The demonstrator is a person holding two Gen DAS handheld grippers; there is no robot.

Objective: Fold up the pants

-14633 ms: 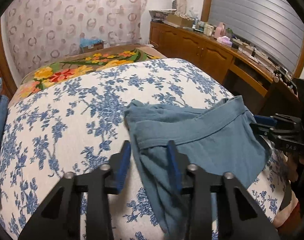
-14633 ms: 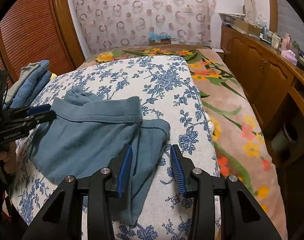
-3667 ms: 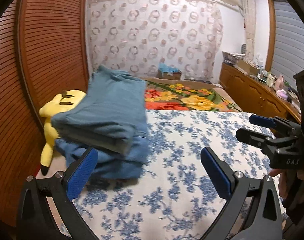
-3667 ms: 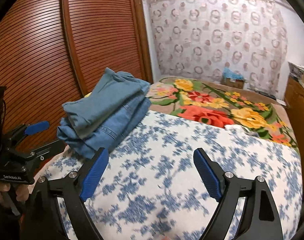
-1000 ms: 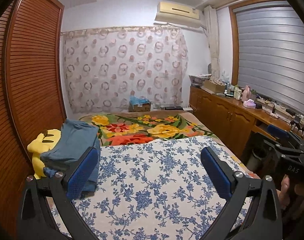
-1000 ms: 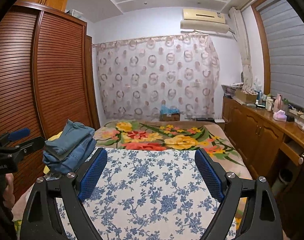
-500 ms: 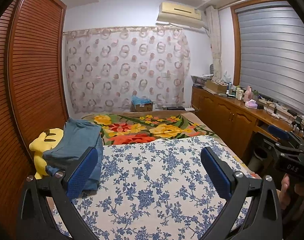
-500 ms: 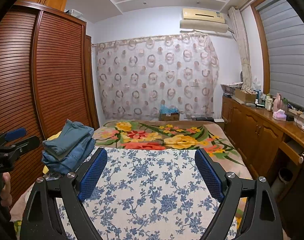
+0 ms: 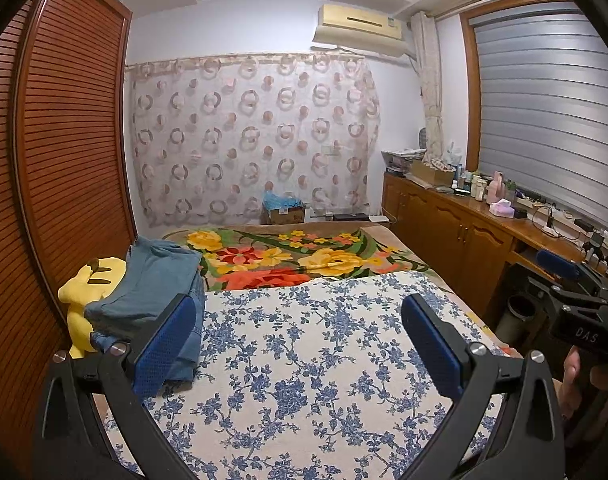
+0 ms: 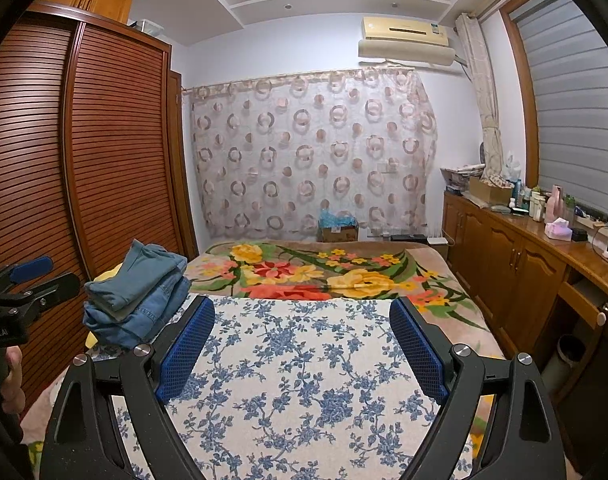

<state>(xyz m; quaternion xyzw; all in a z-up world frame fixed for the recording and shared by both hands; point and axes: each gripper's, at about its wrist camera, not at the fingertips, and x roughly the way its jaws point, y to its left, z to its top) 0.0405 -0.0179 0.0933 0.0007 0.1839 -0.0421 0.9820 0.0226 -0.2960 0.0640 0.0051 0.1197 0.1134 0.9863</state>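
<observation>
I judge the fold finished: the teal pants (image 10: 136, 276) sit folded atop the jeans (image 10: 144, 316) at the bed's left edge. My left gripper (image 9: 300, 344) and right gripper (image 10: 302, 346) both hang with jaws wide apart, holding nothing, and I see nothing left to fold.

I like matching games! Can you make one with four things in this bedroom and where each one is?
Things:
1. folded teal pants
2. yellow plush toy
3. air conditioner
4. pink tissue box

Places:
A. high on the wall above the curtain
B. on the wooden counter
C. on top of the clothes pile
D. squeezed between the pile and the wardrobe

Pairs: 1-C, 2-D, 3-A, 4-B
</observation>
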